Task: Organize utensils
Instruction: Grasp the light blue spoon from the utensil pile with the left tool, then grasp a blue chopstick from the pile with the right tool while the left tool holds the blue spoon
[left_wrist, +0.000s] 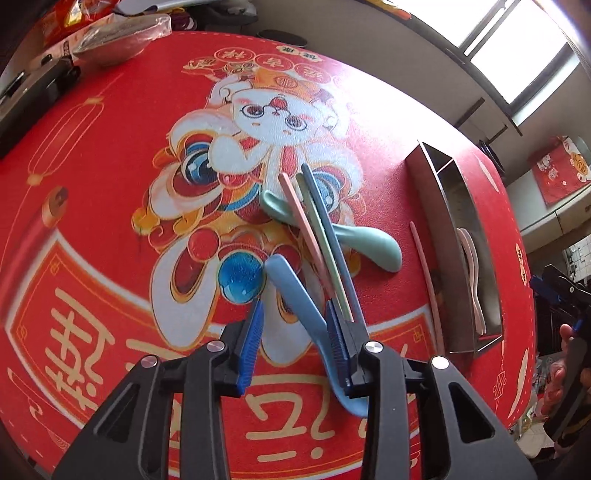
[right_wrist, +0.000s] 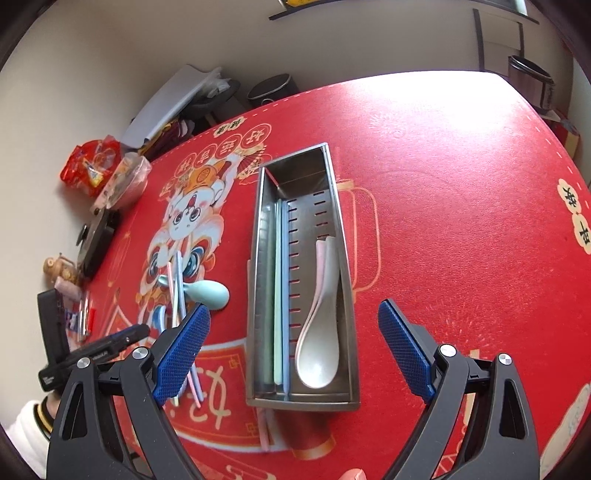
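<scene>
My left gripper (left_wrist: 295, 306) hovers low over the red mat, jaws open. The handle of a blue spoon (left_wrist: 290, 288) lies on the mat between its pads (left_wrist: 255, 332), not pinched. Just beyond, pink, green and dark blue chopsticks (left_wrist: 317, 236) lie across a mint spoon (left_wrist: 373, 245). A lone pink chopstick (left_wrist: 424, 266) lies beside the metal tray (left_wrist: 448, 206). My right gripper (right_wrist: 293, 312) is open and empty above the tray (right_wrist: 343, 236), which holds green and blue chopsticks (right_wrist: 279, 295) in its left slot and pale stacked spoons (right_wrist: 319, 332) in its right.
Snack bags (right_wrist: 88, 166), a wrapped bowl (right_wrist: 125, 181) and a black box (right_wrist: 98, 240) crowd the mat's far left edge. A person's white sleeve (right_wrist: 33, 417) is at the lower left. Bare red mat (right_wrist: 461, 184) stretches right of the tray.
</scene>
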